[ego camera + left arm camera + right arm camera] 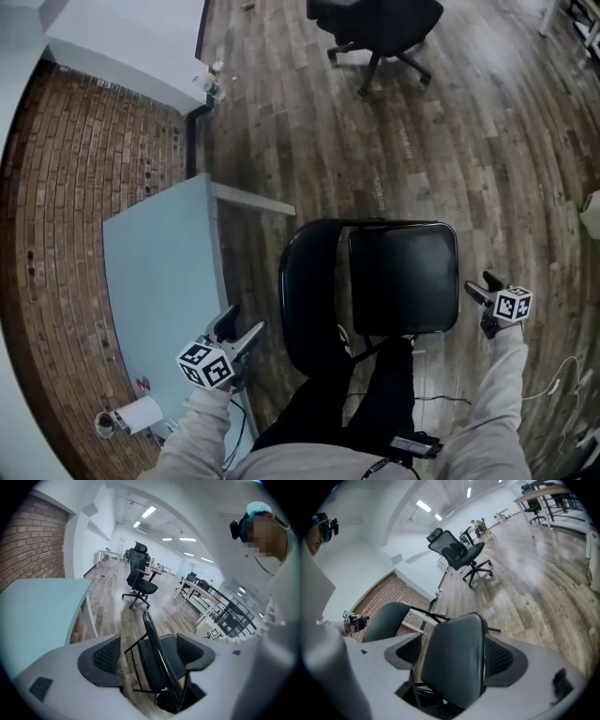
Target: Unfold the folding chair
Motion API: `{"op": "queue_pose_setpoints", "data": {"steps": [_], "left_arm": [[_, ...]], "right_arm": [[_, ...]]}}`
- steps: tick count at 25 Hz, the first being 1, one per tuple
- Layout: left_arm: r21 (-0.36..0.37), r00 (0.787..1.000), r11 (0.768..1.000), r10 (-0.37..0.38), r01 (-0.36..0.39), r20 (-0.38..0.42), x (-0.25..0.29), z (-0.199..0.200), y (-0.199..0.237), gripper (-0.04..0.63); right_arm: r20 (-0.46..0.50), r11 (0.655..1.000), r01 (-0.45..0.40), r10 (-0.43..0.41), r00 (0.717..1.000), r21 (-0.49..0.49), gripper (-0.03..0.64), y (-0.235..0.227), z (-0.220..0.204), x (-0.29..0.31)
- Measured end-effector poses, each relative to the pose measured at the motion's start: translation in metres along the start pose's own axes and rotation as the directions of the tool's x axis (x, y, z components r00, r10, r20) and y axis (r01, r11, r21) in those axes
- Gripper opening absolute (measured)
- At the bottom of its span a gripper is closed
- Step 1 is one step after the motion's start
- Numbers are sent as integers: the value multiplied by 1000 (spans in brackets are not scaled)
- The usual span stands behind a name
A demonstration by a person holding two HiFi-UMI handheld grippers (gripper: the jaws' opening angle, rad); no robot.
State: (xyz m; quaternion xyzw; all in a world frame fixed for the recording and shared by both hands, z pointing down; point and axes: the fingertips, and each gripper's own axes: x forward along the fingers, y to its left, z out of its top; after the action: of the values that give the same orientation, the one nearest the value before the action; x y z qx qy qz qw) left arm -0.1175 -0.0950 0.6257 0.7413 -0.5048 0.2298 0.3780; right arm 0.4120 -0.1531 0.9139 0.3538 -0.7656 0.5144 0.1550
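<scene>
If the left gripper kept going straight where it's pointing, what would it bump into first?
Most likely the folding chair: its backrest edge shows between the open fingers of the left gripper. Distance is hard to tell.

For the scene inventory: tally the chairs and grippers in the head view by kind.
Black padded folding chair: 1
Black swivel office chair on castors: 1
Handheld two-jaw grippers: 2, left gripper and right gripper
Total: 4
</scene>
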Motion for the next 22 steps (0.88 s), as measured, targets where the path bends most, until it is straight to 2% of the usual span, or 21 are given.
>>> {"op": "queue_pose_setpoints", "data": {"steps": [4,7,10,11,13,15,17,18,20,22], "left_arm": [[17,994,998,-67,66,84,-35,21,-12,342],[45,982,993,-114,109,153,-67,41,-22,243],[-3,949,980,-192,199,250,-97,65,-37,110],[-18,937,973,-214,228,277,-109,70,-42,50],[-15,920,963,-251,268,302,-135,73,-51,8],[18,899,951,-299,310,319,-150,78,-60,8],[51,878,942,-329,332,348,-157,93,-63,6],[60,875,943,-327,328,358,-164,98,-60,6],[67,868,943,-327,326,374,-179,106,-53,5],[84,852,935,-350,346,390,-194,108,-56,5]], "right_arm": [[86,996,46,-40,995,-78,401,99,36,-32],[161,993,42,-23,987,-113,399,184,70,-47],[230,985,41,-2,973,-166,389,270,105,-67],[253,978,64,-11,967,-200,344,297,114,-74],[306,967,110,-36,952,-231,60,346,121,-88],[356,972,121,-43,933,-201,11,380,125,-105],[400,979,112,-36,916,-168,8,407,135,-116],[413,982,106,-32,910,-157,6,425,136,-118],[429,983,103,-27,903,-154,6,463,135,-118],[419,975,129,-43,907,-179,6,491,127,-119]]}}
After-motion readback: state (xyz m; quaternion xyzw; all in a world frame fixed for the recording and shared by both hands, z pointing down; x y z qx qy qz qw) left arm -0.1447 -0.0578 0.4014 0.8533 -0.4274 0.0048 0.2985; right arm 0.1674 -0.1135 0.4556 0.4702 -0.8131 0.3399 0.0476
